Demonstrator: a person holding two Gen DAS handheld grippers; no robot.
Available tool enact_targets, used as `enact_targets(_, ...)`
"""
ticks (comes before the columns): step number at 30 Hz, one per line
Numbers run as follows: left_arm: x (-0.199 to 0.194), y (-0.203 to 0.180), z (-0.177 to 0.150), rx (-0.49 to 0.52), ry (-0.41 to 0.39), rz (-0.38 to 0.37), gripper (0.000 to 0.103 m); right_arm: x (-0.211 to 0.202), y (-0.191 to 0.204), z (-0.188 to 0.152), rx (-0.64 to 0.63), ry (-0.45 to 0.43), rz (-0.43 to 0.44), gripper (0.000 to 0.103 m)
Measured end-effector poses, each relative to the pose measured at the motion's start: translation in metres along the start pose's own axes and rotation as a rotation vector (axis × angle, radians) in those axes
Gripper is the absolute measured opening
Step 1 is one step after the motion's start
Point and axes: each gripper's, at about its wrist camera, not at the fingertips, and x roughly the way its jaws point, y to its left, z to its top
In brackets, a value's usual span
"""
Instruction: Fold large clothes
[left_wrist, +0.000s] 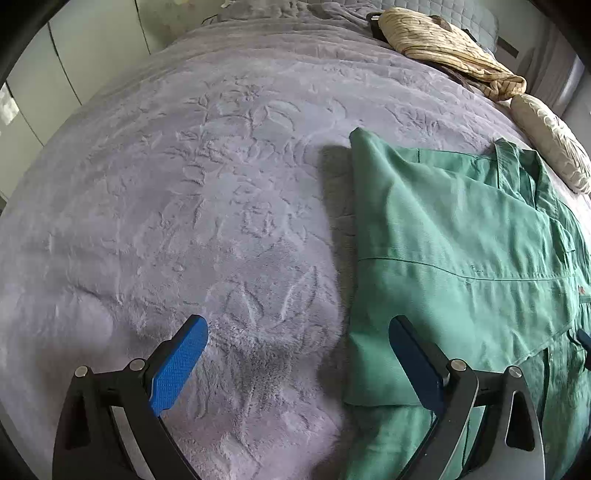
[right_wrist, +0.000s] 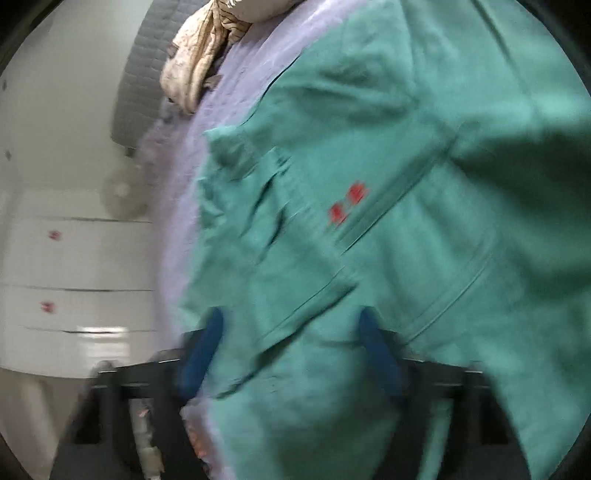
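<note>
The bed (left_wrist: 184, 184), covered in a pale lilac plush blanket with an embossed flower pattern, carries everything here, and most of its surface in the left wrist view lies bare. The green garment (left_wrist: 461, 240), a large work-type piece with seams, a pocket and red stitched marks (right_wrist: 349, 203), lies along the right side of the bed, stretching from near the foot edge toward the head. One fold looks already made: a long panel is laid over the body of the garment, giving a straight, doubled left edge with a neat corner pointing toward the head of the bed, and a layer underneath shows at the near end. What is left, by my judgement, is the remaining side and then the folds across its length, since the garment is still long and its right part looks rumpled and partly lifted in the blurred right wrist view. At the head of the bed a crumpled beige striped cloth (left_wrist: 443, 44) and a cream pillow (left_wrist: 550, 140) sit well apart from the work, near the right-hand corner. The left gripper (left_wrist: 299, 332) hovers above the near end of the folded edge with its blue fingers (left_wrist: 181, 362) spread wide and holding nothing, one over the blanket and one over the green cloth. The right gripper (right_wrist: 291, 332) sits low against the garment; its fingers (right_wrist: 201, 354) stand apart with green cloth bunched between them, but the blur keeps me from telling whether they grip it.
</note>
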Motion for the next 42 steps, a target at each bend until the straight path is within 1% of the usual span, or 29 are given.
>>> enact_targets(2, -0.003, -0.007, 0.0, 0.009, -0.008, -0.003, 0.099, 0.014, 0.002, 0.003, 0.016, -0.01, -0.016, 0.076)
enact_targets(3, -0.005, -0.009, 0.001, 0.013, -0.015, -0.003, 0.099, 0.019, 0.001, 0.005, 0.027, -0.018, -0.008, 0.066)
enact_targets(4, -0.007, -0.012, 0.002, 0.018, -0.023, -0.005, 0.099, 0.024, 0.001, 0.007, 0.043, -0.02, -0.021, 0.048)
enact_targets(5, -0.01, -0.015, 0.002, 0.023, -0.031, -0.01, 0.099, 0.026, -0.001, 0.008, 0.053, -0.021, -0.042, 0.033)
enact_targets(6, -0.014, -0.018, 0.002, 0.028, -0.039, -0.008, 0.099, 0.027, -0.002, 0.008, 0.054, -0.021, -0.057, 0.004)
enact_targets(7, -0.016, -0.021, 0.001, 0.029, -0.044, -0.002, 0.099, 0.023, -0.003, 0.006, 0.049, -0.029, -0.061, 0.004)
enact_targets(8, -0.017, -0.023, 0.0, 0.03, -0.04, 0.009, 0.099, 0.017, -0.003, 0.004, 0.033, -0.055, -0.092, 0.004)
enact_targets(9, -0.015, -0.026, -0.001, 0.029, -0.018, 0.017, 0.099, 0.012, -0.005, 0.003, 0.022, -0.074, -0.143, 0.003)
enact_targets(10, -0.013, -0.029, -0.001, 0.029, -0.002, 0.019, 0.099, 0.007, -0.01, 0.001, 0.026, -0.086, -0.177, 0.001)
enact_targets(12, -0.008, -0.035, -0.006, 0.033, 0.034, 0.026, 0.099, -0.002, -0.024, -0.002, 0.069, -0.084, -0.149, 0.0)
enact_targets(13, -0.008, -0.038, -0.008, 0.037, 0.035, 0.027, 0.099, -0.006, -0.027, -0.003, 0.084, -0.079, -0.122, 0.002)
enact_targets(14, -0.01, -0.043, -0.011, 0.04, 0.029, 0.022, 0.099, -0.009, -0.027, -0.004, 0.082, -0.077, -0.1, 0.006)
enact_targets(16, -0.014, -0.049, -0.016, 0.034, 0.018, 0.0, 0.099, -0.015, -0.024, -0.005, 0.073, -0.084, -0.051, 0.009)
enact_targets(17, -0.017, -0.054, -0.018, 0.029, 0.009, -0.016, 0.099, -0.014, -0.022, -0.003, 0.075, -0.084, -0.026, 0.012)
enact_targets(19, -0.021, -0.062, -0.019, 0.027, 0.0, -0.026, 0.099, -0.006, -0.022, 0.002, 0.094, -0.069, 0.006, 0.059)
enact_targets(20, -0.024, -0.066, -0.019, 0.028, -0.006, -0.03, 0.099, 0.0, -0.021, 0.005, 0.101, -0.07, 0.036, 0.06)
enact_targets(21, -0.027, -0.072, -0.018, 0.03, -0.014, -0.034, 0.099, 0.006, -0.019, 0.007, 0.098, -0.067, 0.041, 0.06)
enact_targets(23, -0.032, -0.085, -0.018, 0.043, -0.026, -0.033, 0.099, 0.014, -0.009, 0.01, 0.074, -0.068, 0.017, 0.06)
enact_targets(24, -0.035, -0.091, -0.017, 0.055, -0.033, -0.033, 0.099, 0.015, -0.008, 0.011, 0.071, -0.07, 0.011, 0.053)
enact_targets(25, -0.037, -0.095, -0.017, 0.065, -0.036, -0.034, 0.099, 0.015, -0.006, 0.01, 0.068, -0.073, 0.006, 0.022)
enact_targets(26, -0.038, -0.102, -0.017, 0.078, -0.035, -0.033, 0.103, 0.014, -0.006, 0.01, 0.069, -0.072, 0.007, 0.004)
enact_targets(28, -0.038, -0.11, -0.018, 0.097, -0.035, -0.034, 0.103, 0.005, -0.01, 0.008, 0.068, -0.097, 0.001, 0.004)
enact_targets(29, -0.039, -0.116, -0.02, 0.112, -0.041, -0.035, 0.103, 0.0, -0.013, 0.006, 0.059, -0.103, -0.02, 0.004)
enact_targets(31, -0.04, -0.125, -0.022, 0.132, -0.043, -0.037, 0.103, 0.0, -0.025, 0.001, 0.071, -0.08, -0.058, 0.004)
enact_targets(33, -0.041, -0.133, -0.025, 0.146, -0.037, -0.045, 0.103, -0.001, -0.033, -0.002, 0.095, -0.065, -0.037, 0.004)
enact_targets(36, -0.043, -0.141, -0.027, 0.151, -0.029, -0.055, 0.103, -0.008, -0.032, -0.005, 0.08, -0.076, -0.062, 0.004)
enact_targets(39, -0.043, -0.152, -0.029, 0.174, -0.018, -0.058, 0.103, -0.017, -0.038, -0.006, 0.097, -0.075, -0.071, 0.004)
enact_targets(41, -0.043, -0.161, -0.031, 0.194, -0.018, -0.057, 0.103, -0.025, -0.034, -0.007, 0.052, -0.053, -0.101, 0.005)
enact_targets(42, -0.043, -0.167, -0.032, 0.207, -0.014, -0.059, 0.103, -0.031, -0.031, -0.009, 0.019, -0.046, -0.113, 0.007)
